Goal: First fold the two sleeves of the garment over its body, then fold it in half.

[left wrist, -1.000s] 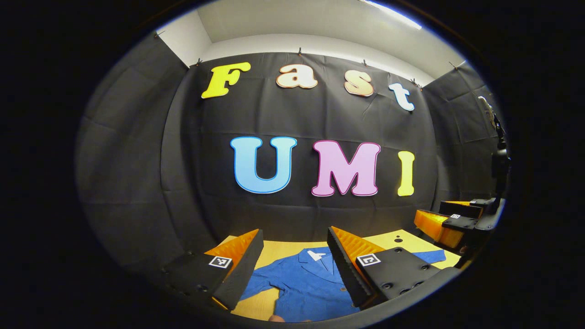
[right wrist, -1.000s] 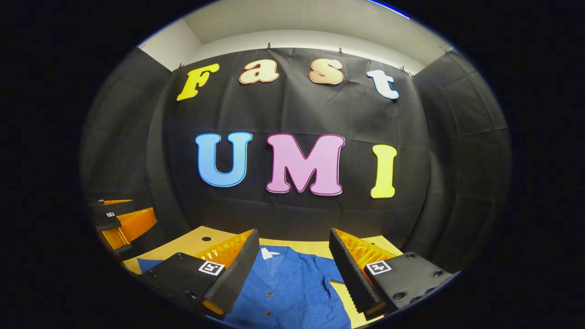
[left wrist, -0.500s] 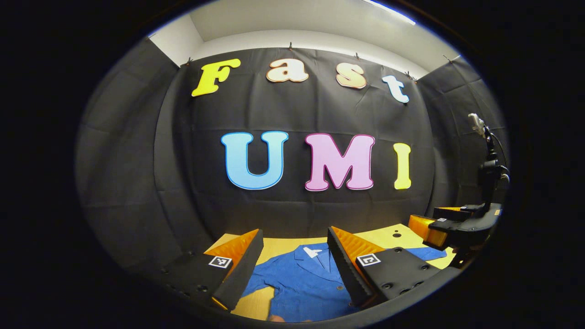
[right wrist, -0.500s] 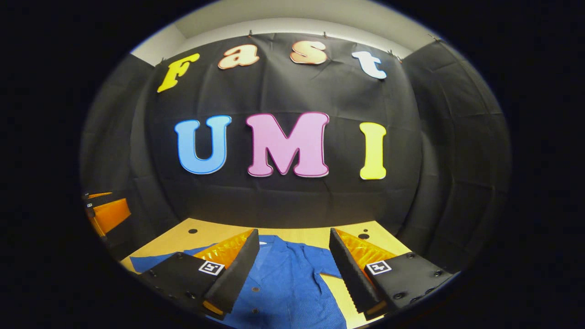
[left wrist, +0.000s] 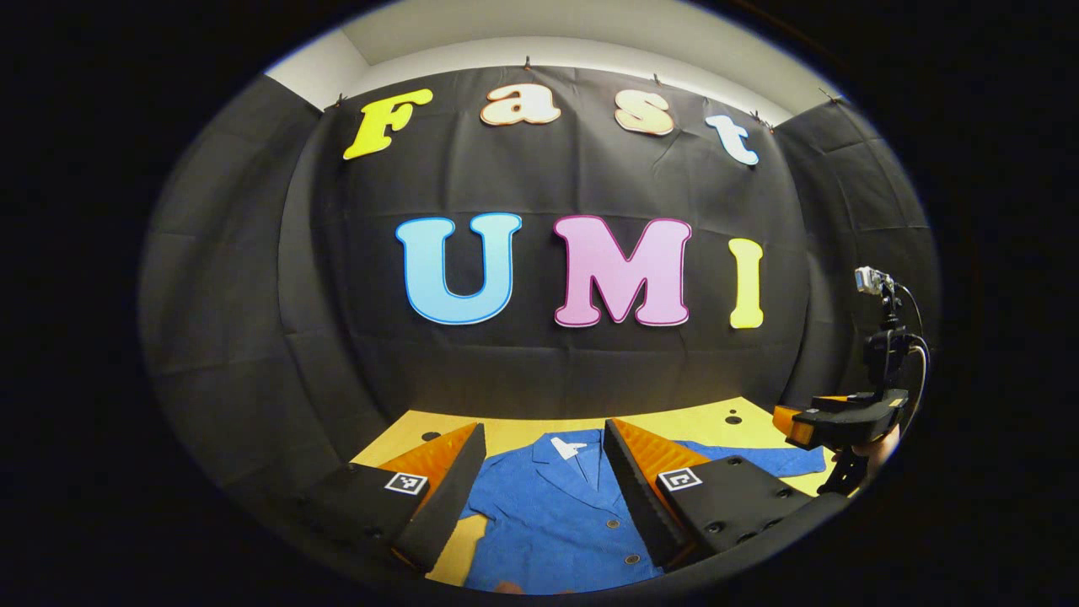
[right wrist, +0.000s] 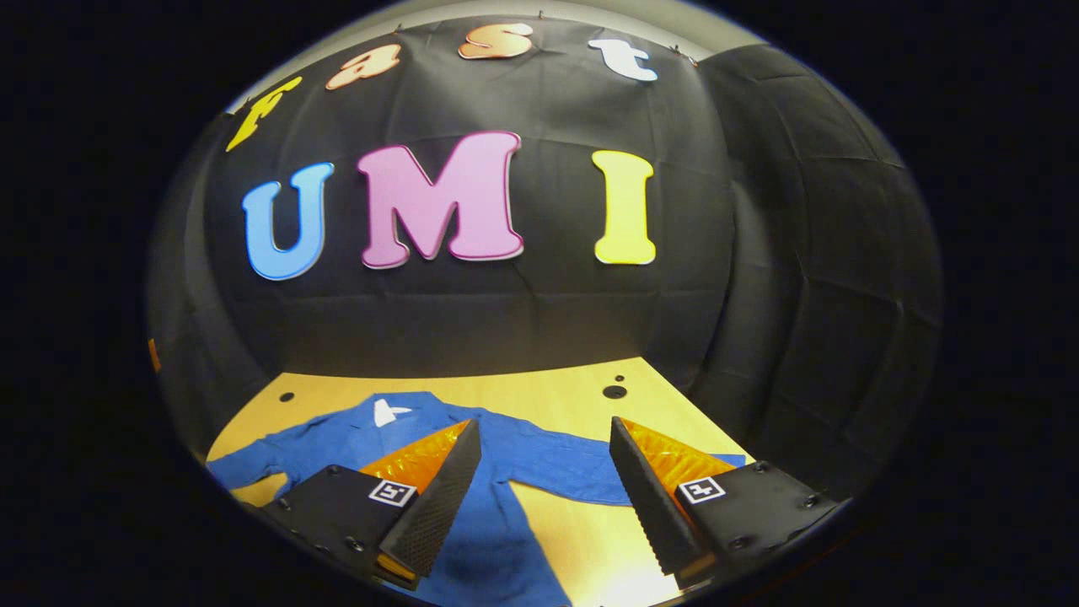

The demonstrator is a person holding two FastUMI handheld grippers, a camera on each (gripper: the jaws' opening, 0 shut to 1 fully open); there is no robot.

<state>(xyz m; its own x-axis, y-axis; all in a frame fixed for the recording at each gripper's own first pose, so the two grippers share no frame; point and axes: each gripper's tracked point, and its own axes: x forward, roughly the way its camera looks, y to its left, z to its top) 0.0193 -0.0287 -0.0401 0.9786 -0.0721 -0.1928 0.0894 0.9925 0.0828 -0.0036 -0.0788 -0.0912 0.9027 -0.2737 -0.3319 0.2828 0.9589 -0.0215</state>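
Note:
A blue button-up shirt (left wrist: 573,523) lies flat on the wooden table (left wrist: 674,421), front up, with a white label at its collar (left wrist: 566,447). My left gripper (left wrist: 544,432) hovers open above the shirt's chest, nothing between its fingers. In the right gripper view the shirt (right wrist: 405,430) spreads both sleeves out. Its near sleeve (right wrist: 556,472) runs across the gap of my open right gripper (right wrist: 544,423), which hangs above it. The right gripper (left wrist: 843,419) also appears at the far right of the left gripper view, held in a hand over the sleeve end (left wrist: 775,461).
The table (right wrist: 556,396) has small dark holes (right wrist: 614,392) near its back edge. Black cloth walls close in the back and both sides. Bare wood lies beyond the collar and to the right of the near sleeve.
Both views have tipped down and show more of the table and shirt. The right gripper has swung right, from over the shirt's body to over the sleeve. Both stayed open.

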